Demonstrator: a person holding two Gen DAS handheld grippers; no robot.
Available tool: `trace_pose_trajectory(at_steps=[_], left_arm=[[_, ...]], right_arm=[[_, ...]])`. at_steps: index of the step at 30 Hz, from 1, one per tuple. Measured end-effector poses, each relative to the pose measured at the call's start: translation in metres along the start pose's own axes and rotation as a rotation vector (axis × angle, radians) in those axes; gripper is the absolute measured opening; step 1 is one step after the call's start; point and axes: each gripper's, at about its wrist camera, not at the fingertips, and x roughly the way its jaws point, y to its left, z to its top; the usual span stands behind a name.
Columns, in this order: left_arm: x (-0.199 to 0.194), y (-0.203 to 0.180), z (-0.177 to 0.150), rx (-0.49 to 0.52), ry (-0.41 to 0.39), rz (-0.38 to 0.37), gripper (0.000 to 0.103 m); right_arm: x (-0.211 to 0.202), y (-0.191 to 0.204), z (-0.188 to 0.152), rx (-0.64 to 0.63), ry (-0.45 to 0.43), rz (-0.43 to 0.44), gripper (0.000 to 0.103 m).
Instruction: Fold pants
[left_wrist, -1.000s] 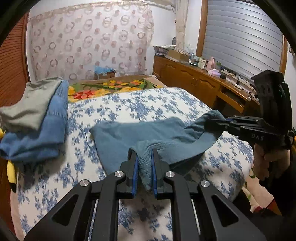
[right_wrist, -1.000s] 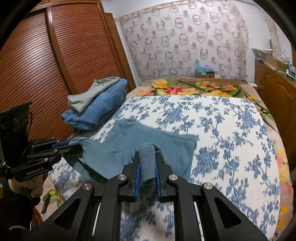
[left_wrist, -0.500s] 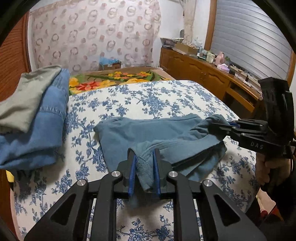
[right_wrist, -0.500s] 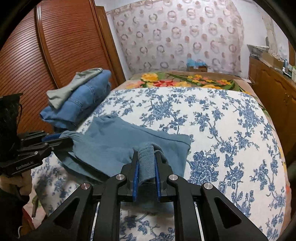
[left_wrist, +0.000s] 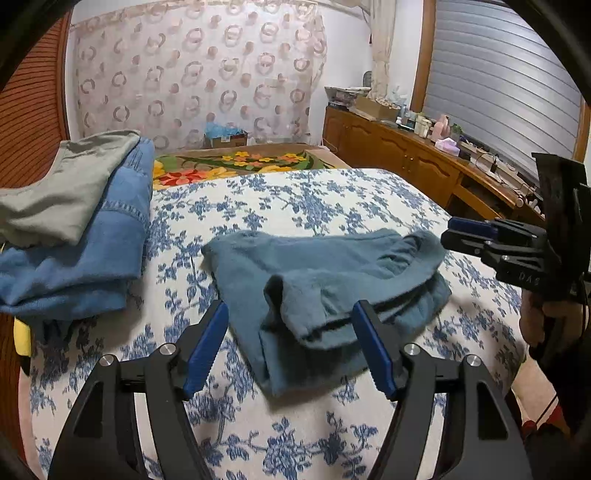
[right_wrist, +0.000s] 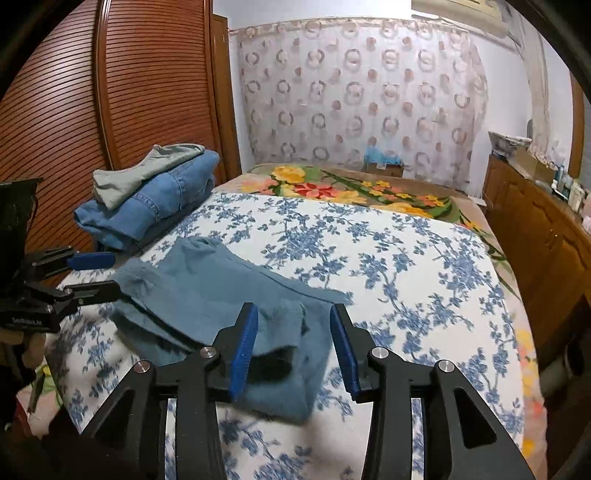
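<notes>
Your left gripper (left_wrist: 290, 345) and right gripper (right_wrist: 293, 345) both gape wide, empty. Folded teal pants (left_wrist: 325, 284) lie at twelve o'clock on the floral bedspread (right_wrist: 406, 258): soft, light, probably floppy; pinch doubled edges.

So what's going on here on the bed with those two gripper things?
A person is folding a pair of teal pants on the floral bedspread, one hand-held gripper in each hand. The left hand-held gripper and the right hand-held gripper are both open and hold nothing; the pants lie doubled over on the bed between them. A stack of folded jeans with a grey garment on top sits to the side.
</notes>
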Motion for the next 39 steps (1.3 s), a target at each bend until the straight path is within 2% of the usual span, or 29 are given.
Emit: trace_pose_trajectory(at_steps=[10, 19, 27, 32, 33, 34, 35, 36, 37, 39], left_arm=[[0.017, -0.003, -0.021, 0.048, 0.096, 0.024, 0.071], [0.038, -0.004, 0.001, 0.085, 0.112, 0.055, 0.071], [0.057, 0.005, 0.022, 0.067, 0.104, 0.075, 0.071], [0.067, 0.017, 0.031, 0.016, 0.103, 0.068, 0.071], [0.068, 0.019, 0.033, 0.007, 0.102, 0.066, 0.071], [0.069, 0.021, 0.034, 0.0, 0.101, 0.068, 0.071], [0.069, 0.021, 0.035, -0.005, 0.099, 0.074, 0.071], [0.069, 0.022, 0.035, -0.008, 0.097, 0.078, 0.071], [0.069, 0.022, 0.036, -0.01, 0.094, 0.077, 0.071], [0.066, 0.021, 0.035, -0.008, 0.088, 0.077, 0.071]], right_arm=[[0.0, -0.002, -0.029, -0.047, 0.092, 0.019, 0.045], [0.034, 0.0, -0.017, -0.095, 0.185, -0.004, 0.045], [0.058, 0.003, 0.011, -0.115, 0.176, 0.004, 0.045], [0.072, -0.004, 0.02, -0.088, 0.134, 0.078, 0.045], [0.075, -0.007, 0.021, -0.076, 0.135, 0.093, 0.042], [0.079, -0.01, 0.021, -0.063, 0.135, 0.107, 0.024], [0.081, -0.012, 0.021, -0.053, 0.135, 0.119, 0.015], [0.084, -0.015, 0.022, -0.042, 0.128, 0.12, 0.014], [0.085, -0.018, 0.023, -0.027, 0.119, 0.119, 0.008], [0.086, -0.023, 0.025, 0.008, 0.1, 0.127, 0.007]])
